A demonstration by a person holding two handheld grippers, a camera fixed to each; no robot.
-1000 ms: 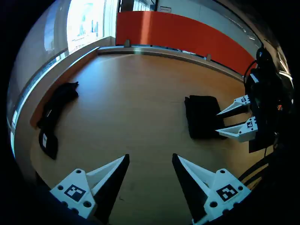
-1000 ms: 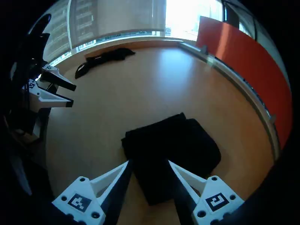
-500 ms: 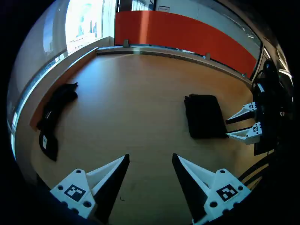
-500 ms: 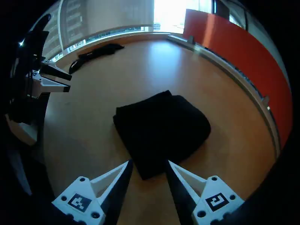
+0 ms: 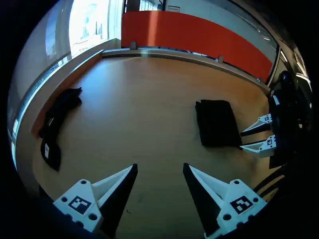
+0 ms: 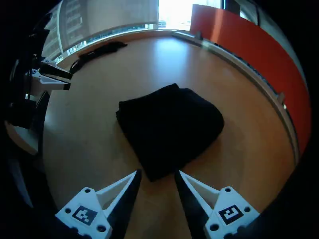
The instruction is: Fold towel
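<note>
Just ahead of the right tongs [image 6: 157,172] we see a towel [image 6: 169,127] of black cloth, matt and soft-looking. The table [image 6: 99,131] beneath is smooth wood with a mild sheen. Right and left tongs [image 5: 159,165] look like matt white plastic, black on their inner faces

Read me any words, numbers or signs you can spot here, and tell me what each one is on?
No text can be read.
Square markers on the left gripper and right gripper: black-and-white patterns, not letters.
White tag on the dark cloth: too small to read.
White sign above the orange panel: blurred.
</note>
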